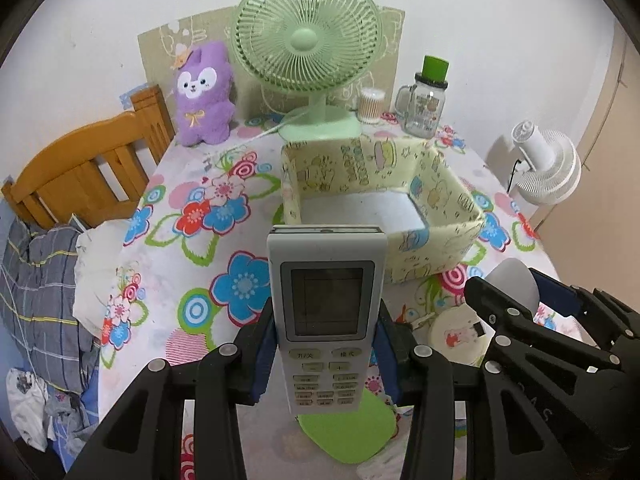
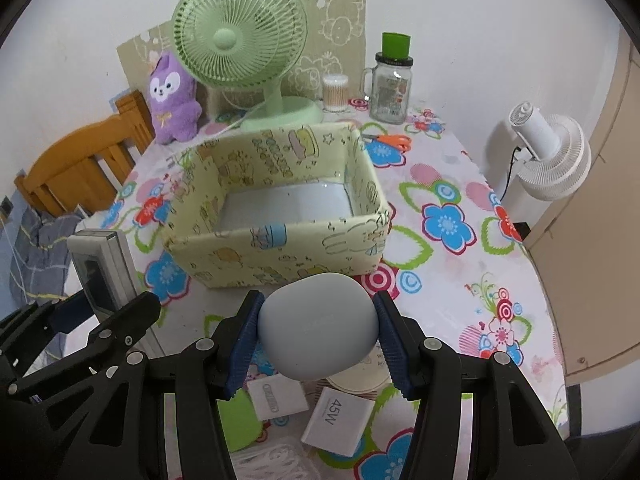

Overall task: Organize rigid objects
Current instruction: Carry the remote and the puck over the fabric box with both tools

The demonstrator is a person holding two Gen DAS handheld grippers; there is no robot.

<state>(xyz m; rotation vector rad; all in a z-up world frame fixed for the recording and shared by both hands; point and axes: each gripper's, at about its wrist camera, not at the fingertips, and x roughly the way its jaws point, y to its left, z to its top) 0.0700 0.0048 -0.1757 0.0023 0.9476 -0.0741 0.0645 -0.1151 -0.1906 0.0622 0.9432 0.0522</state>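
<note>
My left gripper (image 1: 326,344) is shut on a white air-conditioner remote (image 1: 327,304), held upright above the flowered table, just in front of the yellow cartoon-print box (image 1: 436,248). The remote also shows at the left of the right wrist view (image 2: 102,268). My right gripper (image 2: 318,338) is shut on a pale blue rounded case (image 2: 320,326), held just in front of the box (image 2: 280,252). The box is open on top and shows a bare white floor. The right gripper and case show at the right of the left wrist view (image 1: 516,280).
A green desk fan (image 2: 240,32), purple plush (image 2: 172,96), cotton-swab tub (image 2: 335,92), glass jar with green lid (image 2: 390,84) and orange scissors (image 2: 394,141) stand behind the box. A white 45W charger (image 2: 336,420), a white card, a round lid and a green item lie under my grippers. A wooden chair (image 1: 84,168) stands left.
</note>
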